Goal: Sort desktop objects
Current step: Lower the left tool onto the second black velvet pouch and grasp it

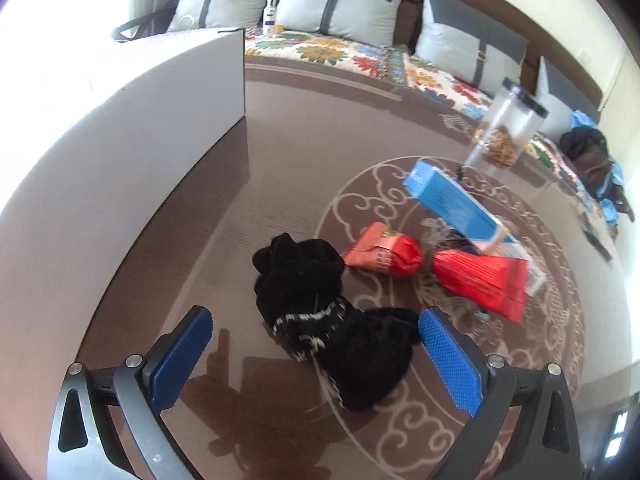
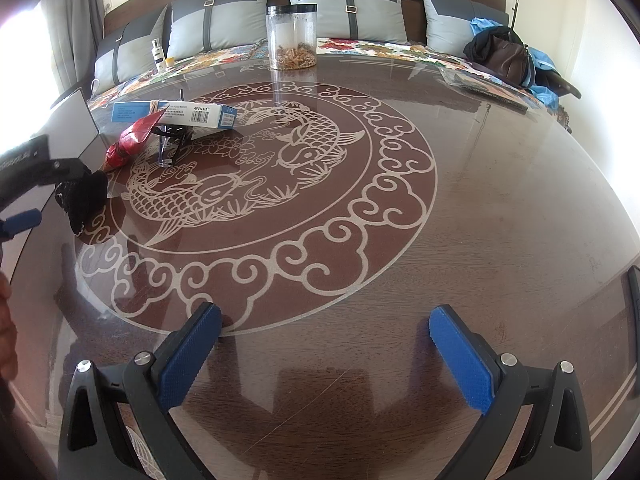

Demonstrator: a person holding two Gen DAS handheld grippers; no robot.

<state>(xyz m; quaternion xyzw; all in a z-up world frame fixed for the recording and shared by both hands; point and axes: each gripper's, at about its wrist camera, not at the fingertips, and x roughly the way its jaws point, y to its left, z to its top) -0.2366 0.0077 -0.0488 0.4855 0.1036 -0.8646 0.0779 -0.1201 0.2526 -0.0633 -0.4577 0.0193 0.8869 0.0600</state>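
A black fuzzy cloth item [image 1: 336, 320] lies on the brown patterned table, right between the open fingers of my left gripper [image 1: 316, 324]. Beyond it lie an orange-red snack packet [image 1: 384, 256], a red snack bag [image 1: 484, 280] and a long blue box [image 1: 456, 208]. A clear jar with a black lid [image 1: 508, 128] stands farther back. My right gripper [image 2: 326, 328] is open and empty over the table's near part. In the right wrist view the black item [image 2: 86, 196], red bag [image 2: 132, 140], blue box [image 2: 176, 114] and jar [image 2: 291, 36] lie at left and back.
A white box wall [image 1: 132, 128] stands to the left of the black item. A sofa with grey cushions [image 2: 344, 4] and a floral cover runs behind the table. A brown bag with blue cloth [image 2: 508, 58] sits at back right. A white bottle [image 2: 159, 54] stands on the sofa.
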